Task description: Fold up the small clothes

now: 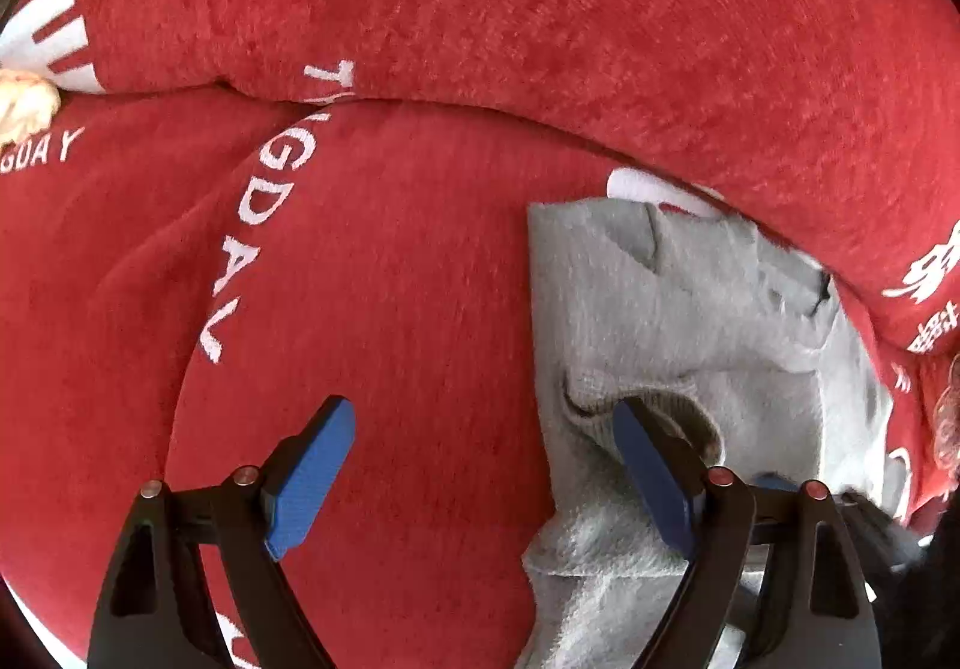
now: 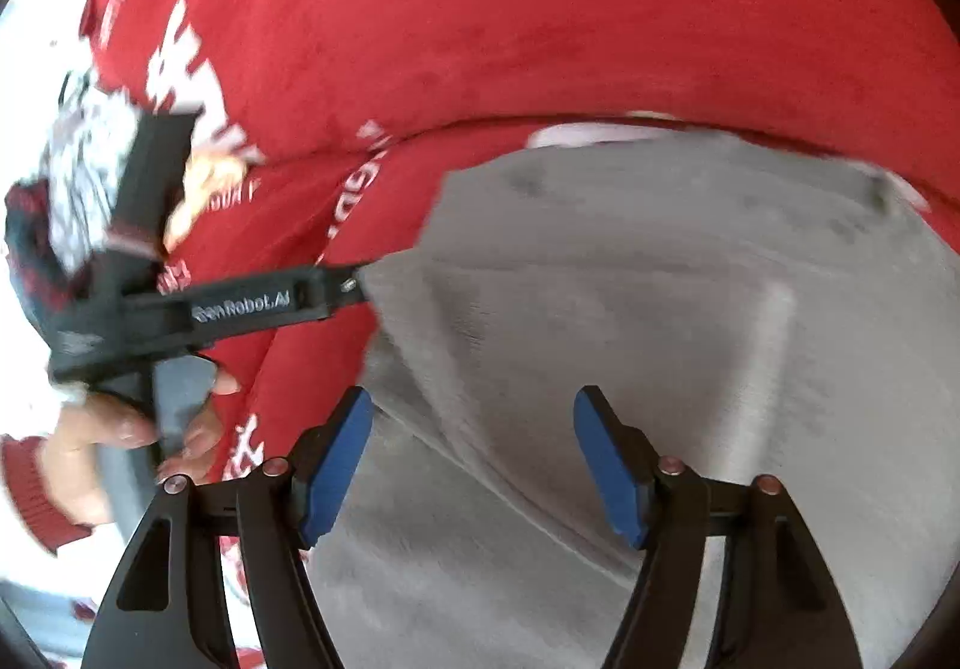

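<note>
A small grey garment (image 1: 678,321) lies crumpled on a red fleece cover with white lettering (image 1: 390,273). In the left wrist view my left gripper (image 1: 480,465) is open, its left blue pad over the red cover and its right blue pad (image 1: 648,483) at the garment's left edge. In the right wrist view the grey garment (image 2: 630,279) spreads wide and blurred, and my right gripper (image 2: 474,459) is open just above it. The left gripper (image 2: 252,306) shows there from the side, its tip at the garment's left edge.
The red cover (image 2: 480,9) rises in a thick fold behind the garment. The person's hand (image 2: 120,429) in a red sleeve holds the left gripper's handle. A pale object (image 1: 24,105) sits at the far left edge.
</note>
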Motion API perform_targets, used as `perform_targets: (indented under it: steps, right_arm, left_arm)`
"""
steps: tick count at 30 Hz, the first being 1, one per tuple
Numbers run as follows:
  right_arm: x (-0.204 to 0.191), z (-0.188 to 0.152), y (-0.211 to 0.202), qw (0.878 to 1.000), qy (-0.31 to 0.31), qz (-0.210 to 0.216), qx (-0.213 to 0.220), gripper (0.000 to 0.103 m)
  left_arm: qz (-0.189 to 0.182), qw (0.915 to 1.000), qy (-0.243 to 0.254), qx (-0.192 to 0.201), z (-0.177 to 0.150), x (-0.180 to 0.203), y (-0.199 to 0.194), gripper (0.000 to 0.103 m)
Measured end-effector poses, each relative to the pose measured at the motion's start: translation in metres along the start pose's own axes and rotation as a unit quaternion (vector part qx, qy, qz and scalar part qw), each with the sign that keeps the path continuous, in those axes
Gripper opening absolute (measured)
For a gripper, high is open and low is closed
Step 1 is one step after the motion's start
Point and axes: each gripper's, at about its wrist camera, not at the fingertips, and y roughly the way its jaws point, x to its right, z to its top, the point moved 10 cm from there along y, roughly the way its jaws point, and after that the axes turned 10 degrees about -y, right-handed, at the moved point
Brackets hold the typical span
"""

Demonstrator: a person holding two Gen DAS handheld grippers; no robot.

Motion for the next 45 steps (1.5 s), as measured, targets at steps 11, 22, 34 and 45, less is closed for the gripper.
perform_targets:
  steps: [11, 22, 34, 45]
  right_arm:
    - [0.076, 0.031, -0.052, 0.987, 0.13, -0.042, 0.089, 0.008]
    - [0.279, -0.12, -0.144, 0.895, 0.417, -0.073, 0.142, 0.012]
    - [0.153, -0.136, -0.104, 0.863, 0.473, 0.119, 0.13, 0.04]
    - [0.0, -0.065, 0.016, 0.83, 0.482, 0.256, 0.114, 0.011]
  left_arm:
    - [-0.021, 0.9998, 0.002, -0.003, 0.009, 0.012, -0.006, 0.089]
    - [-0.005, 0.9995, 0.031, -0.005, 0.036, 0.031, 0.019, 0.089]
    - [-0.028, 0.9955, 0.068, -0.059, 0.034, 0.065, 0.038, 0.089]
    - [-0.057, 0.99, 0.112, -0.064, 0.049, 0.072, 0.034, 0.01]
